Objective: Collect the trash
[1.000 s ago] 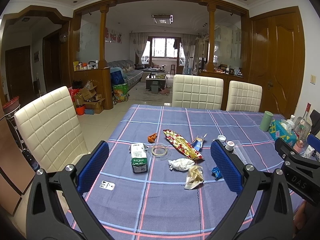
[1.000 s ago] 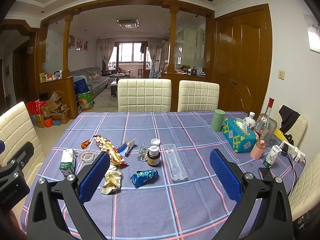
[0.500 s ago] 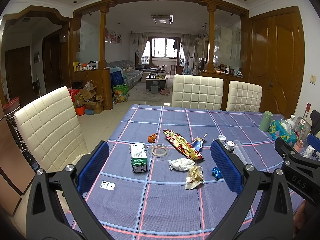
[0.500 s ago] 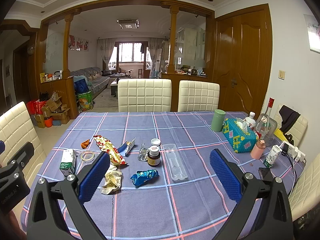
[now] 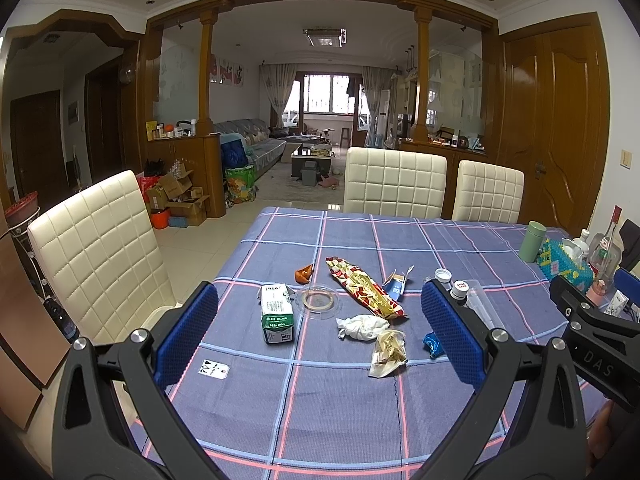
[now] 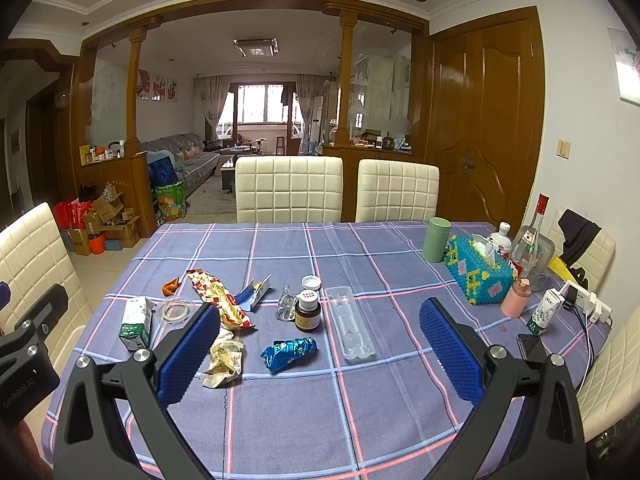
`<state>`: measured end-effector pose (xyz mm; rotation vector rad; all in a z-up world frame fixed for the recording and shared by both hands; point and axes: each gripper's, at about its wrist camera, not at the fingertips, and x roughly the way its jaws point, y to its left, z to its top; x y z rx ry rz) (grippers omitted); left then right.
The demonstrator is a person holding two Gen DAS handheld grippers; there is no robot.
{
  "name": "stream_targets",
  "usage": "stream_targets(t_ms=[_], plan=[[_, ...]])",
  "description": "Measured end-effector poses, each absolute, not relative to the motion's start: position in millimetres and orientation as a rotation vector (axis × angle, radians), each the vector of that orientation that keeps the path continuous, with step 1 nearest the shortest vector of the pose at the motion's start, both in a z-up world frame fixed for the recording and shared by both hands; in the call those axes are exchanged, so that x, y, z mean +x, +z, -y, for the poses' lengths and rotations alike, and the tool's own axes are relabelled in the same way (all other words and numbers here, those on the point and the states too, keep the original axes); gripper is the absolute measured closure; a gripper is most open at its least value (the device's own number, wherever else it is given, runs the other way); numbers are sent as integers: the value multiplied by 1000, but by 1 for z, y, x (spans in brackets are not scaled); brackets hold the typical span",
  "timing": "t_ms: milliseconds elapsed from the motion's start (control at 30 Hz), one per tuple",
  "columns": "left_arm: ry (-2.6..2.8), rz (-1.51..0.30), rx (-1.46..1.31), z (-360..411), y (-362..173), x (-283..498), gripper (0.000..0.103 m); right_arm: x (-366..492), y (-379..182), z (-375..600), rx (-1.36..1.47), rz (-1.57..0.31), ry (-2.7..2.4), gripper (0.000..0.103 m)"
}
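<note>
Left gripper [image 5: 320, 332] and right gripper [image 6: 320, 352] spread wide, empty, ribbed blue pads, crinkled foil wrapper [image 5: 363, 294], boxy milk carton [image 5: 276, 313], checked tablecloth [image 5: 340, 408]

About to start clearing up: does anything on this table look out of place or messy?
Yes: crumpled wrappers litter the tablecloth: a red-gold snack wrapper, a blue foil wrapper, a crumpled tissue, and a milk carton lying tipped over.

On the desk [image 6: 360, 420]: one milk carton [image 6: 135, 322], one tape roll [image 6: 175, 311], one brown bottle [image 6: 307, 312], one green cup [image 6: 436, 239]; three chairs, two [image 6: 289, 190] [image 6: 397, 192] beyond it, one [image 5: 100, 248] beside.
</note>
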<state>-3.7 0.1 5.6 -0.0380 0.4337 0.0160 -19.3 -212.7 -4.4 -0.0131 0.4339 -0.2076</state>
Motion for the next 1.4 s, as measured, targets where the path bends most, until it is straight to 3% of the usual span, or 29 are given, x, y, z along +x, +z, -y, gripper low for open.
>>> stream_targets(t_ms=[400,833,1133,1200,1267,1400], plan=[[28,-499,-30,-2,-23,27,3,7,-30,212,-9,-509,-175,6],[92,-809,-111,-54,-149,119,5,95,-149,224,-24,-791,-137,6],[152,-851,-53,-62,-165,184,6,150,-179,215,-67,-856,-169,6],[162,-888,-31,-60,-170,199,10,160,-184,215,-63,-873,-185,6],[146,-934,-30,-60,-180,213,25,168,-189,217,-53,-885,-196,6],[131,-1008,-30,-64,-200,234,37,177,-194,218,-48,-900,-218,6]])
